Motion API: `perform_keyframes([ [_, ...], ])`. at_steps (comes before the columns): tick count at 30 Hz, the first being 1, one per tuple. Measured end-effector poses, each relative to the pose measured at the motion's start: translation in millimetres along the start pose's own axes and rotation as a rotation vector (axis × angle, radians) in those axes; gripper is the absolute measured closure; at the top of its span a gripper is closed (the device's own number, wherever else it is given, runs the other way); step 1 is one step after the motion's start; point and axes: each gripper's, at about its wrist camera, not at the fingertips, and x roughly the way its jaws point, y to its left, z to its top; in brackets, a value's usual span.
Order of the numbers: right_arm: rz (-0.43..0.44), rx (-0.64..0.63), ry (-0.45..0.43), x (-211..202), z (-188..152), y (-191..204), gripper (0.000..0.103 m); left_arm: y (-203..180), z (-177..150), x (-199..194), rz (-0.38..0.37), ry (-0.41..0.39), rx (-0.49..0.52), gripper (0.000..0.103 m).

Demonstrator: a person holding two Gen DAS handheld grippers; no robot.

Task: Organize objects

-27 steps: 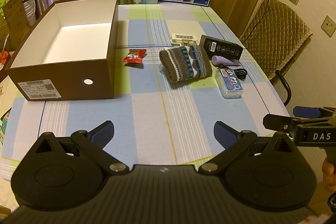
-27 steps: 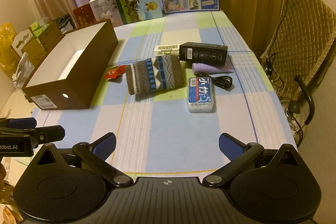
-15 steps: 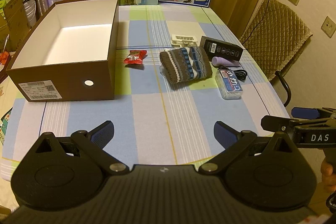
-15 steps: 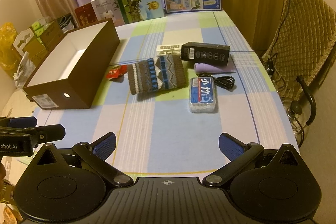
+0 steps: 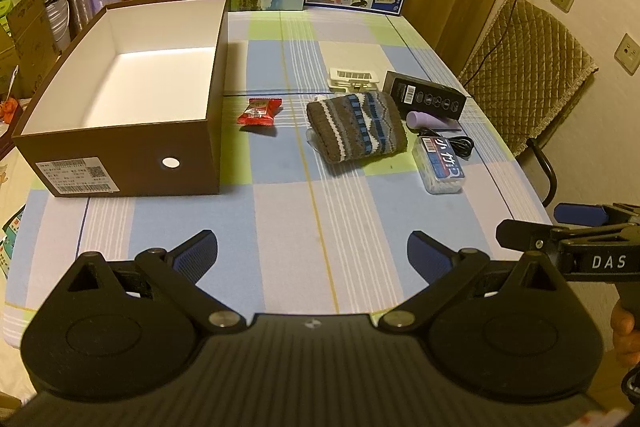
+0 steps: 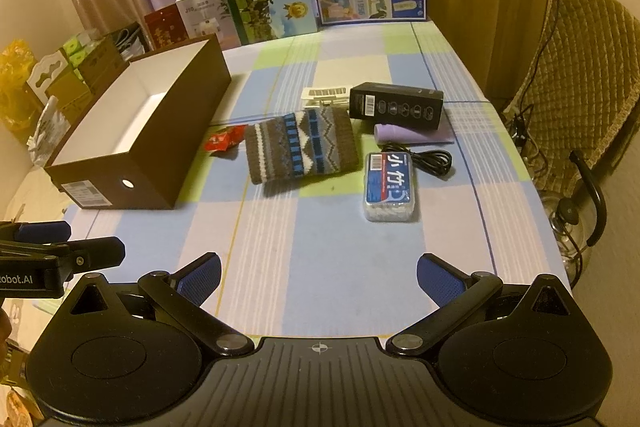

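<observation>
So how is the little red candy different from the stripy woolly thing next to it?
The red candy is small, shiny and one bright colour; the woolly knitted piece is much bigger, soft-looking, and brown with white and blue stripes. The candy lies nearer the brown box; the knitted piece lies nearer the black box. Both lie flat on the checked tablecloth, not in any jaws.
</observation>
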Motion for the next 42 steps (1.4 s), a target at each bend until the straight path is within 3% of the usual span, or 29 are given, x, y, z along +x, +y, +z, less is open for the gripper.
perform_keyframes([
  [29, 0.008, -0.014, 0.011, 10.8, 13.9, -13.0, 0.002, -11.9, 14.0, 14.8, 0.015, 0.011, -0.012, 0.003],
  [42, 0.000, -0.015, 0.029, 33.2, 28.1, -34.4, 0.002, -22.5, 26.1, 43.1, 0.029, 0.020, -0.014, 0.003],
])
